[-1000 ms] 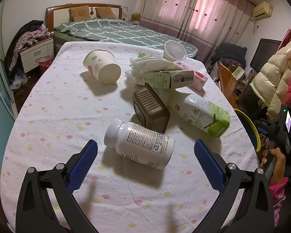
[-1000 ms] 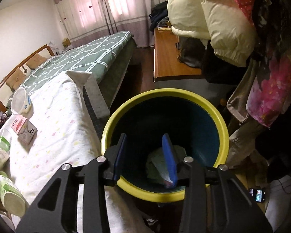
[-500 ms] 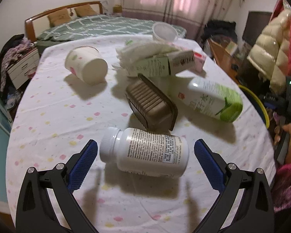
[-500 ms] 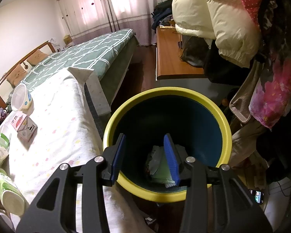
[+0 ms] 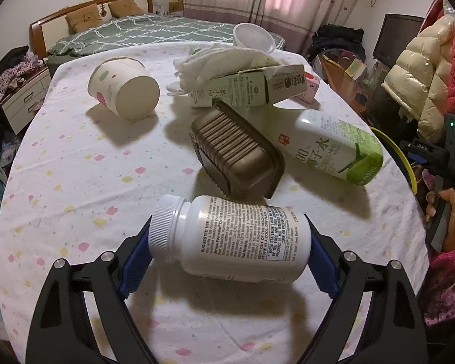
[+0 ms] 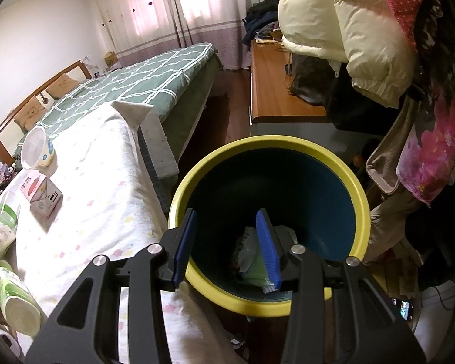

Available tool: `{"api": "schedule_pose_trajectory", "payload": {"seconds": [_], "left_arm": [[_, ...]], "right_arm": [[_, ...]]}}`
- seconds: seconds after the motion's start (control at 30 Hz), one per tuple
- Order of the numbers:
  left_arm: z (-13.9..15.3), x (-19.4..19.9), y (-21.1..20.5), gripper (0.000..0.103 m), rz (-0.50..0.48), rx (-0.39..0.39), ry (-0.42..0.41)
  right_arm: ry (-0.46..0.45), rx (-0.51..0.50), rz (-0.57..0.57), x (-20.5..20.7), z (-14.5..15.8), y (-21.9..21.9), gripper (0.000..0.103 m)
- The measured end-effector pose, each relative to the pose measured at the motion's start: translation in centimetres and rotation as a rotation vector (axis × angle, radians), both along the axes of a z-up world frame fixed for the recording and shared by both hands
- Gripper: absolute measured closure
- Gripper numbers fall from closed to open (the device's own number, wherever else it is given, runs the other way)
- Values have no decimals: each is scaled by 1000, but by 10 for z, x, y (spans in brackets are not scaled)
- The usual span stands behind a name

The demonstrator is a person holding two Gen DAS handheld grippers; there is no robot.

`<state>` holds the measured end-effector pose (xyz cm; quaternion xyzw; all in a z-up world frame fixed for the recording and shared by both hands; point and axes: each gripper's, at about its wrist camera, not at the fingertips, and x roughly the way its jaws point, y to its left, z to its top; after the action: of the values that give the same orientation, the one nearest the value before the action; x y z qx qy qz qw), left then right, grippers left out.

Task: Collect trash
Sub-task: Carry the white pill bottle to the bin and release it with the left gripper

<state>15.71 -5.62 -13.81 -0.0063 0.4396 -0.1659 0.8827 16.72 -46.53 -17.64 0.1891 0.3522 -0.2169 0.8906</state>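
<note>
A white pill bottle [image 5: 233, 236] lies on its side on the flower-print tablecloth [image 5: 75, 157]. My left gripper [image 5: 229, 242] spans it lengthwise, jaws closing, one blue pad against the cap and the other against the base. Behind it lie a brown plastic tray [image 5: 236, 151], a green-and-white drink bottle [image 5: 333, 148], a paper cup [image 5: 124, 89], a carton [image 5: 245, 88] and tissues [image 5: 224, 57]. My right gripper [image 6: 226, 215] hangs over the yellow-rimmed bin [image 6: 288, 141], partly open with nothing between its pads. Crumpled trash [image 6: 248, 254] lies at the bin's bottom.
A plastic bowl [image 6: 36, 148] and a small pink-and-grey box [image 6: 42, 197] sit near the table's far end. The bin stands on the floor by the table's right edge. A bed [image 6: 154, 75], a wooden desk [image 6: 276, 91] and hanging coats [image 6: 348, 24] crowd around.
My left gripper came forward and down around the pill bottle, and its jaws closed in onto the bottle's ends. The right gripper stayed over the bin.
</note>
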Motion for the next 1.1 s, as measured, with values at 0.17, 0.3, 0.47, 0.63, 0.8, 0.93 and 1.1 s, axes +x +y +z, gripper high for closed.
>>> {"api": "schedule_pose_trajectory", "payload": {"seconds": [0.17,0.3,0.47,0.63,0.8,0.93,1.1], "left_arm": [[20,-18,-5,16,-12,17,-53],[46,-34,-17,16,-55,5,-101],[74,-41,-47,16,-123,-22,-147],[88,-31,-97,16,-204,-57,-154],[84,-18,-164,16,-304,-99,-101],[77,-8,-218,16,-363,-90,-77],[61,7,-287,16,-419,-52,-21]], "right_arm": [[-35,-20,-5,-9,5,3,63],[-43,-19,5,-20,6,5,61],[-74,-35,-17,-41,12,-2,56],[-105,-53,-28,-68,24,-17,51],[-139,-48,-32,-95,30,-33,49],[-160,-45,-33,-112,35,-45,48],[-175,-44,-53,-132,36,-63,44]]}}
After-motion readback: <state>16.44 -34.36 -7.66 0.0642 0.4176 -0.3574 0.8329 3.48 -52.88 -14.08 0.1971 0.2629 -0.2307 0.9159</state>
